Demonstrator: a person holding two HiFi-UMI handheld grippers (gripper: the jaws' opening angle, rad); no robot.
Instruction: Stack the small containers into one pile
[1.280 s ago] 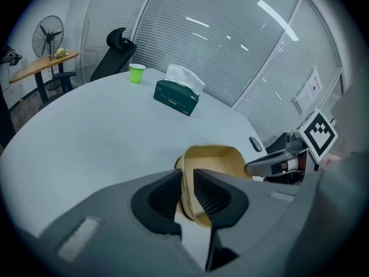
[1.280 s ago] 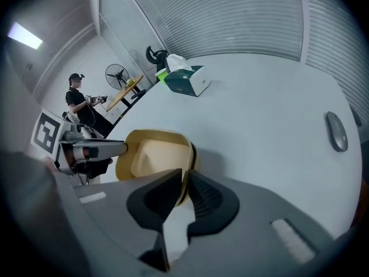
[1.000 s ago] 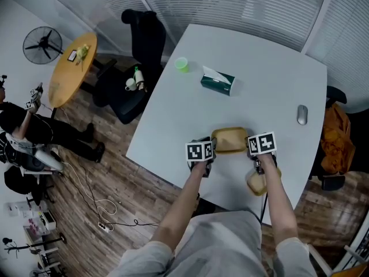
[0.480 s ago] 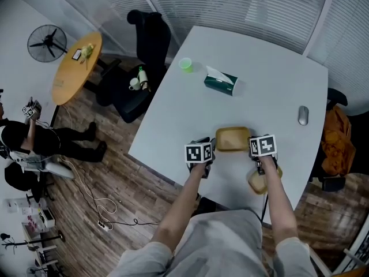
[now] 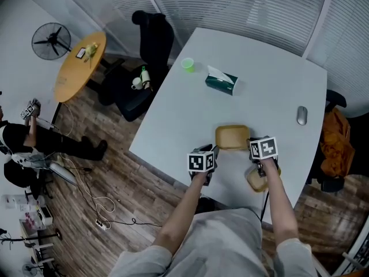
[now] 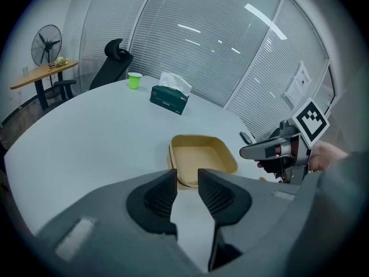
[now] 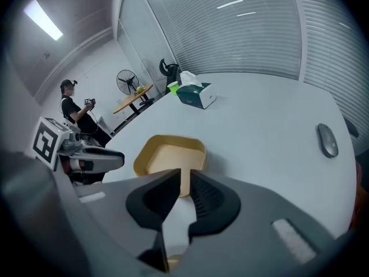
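Progress looks nil: larger container (image 5: 232,137) lies alone, smaller container (image 5: 252,181) near its right corner, unstacked. Left gripper (image 6: 187,180), left of it, gapes empty; right gripper (image 7: 185,180), over the smaller one, has just been closing, pads narrowly apart, gripping nothing.

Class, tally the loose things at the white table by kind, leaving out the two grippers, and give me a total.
tan containers: 2
green cup: 1
tissue box: 1
computer mouse: 1
Total: 5
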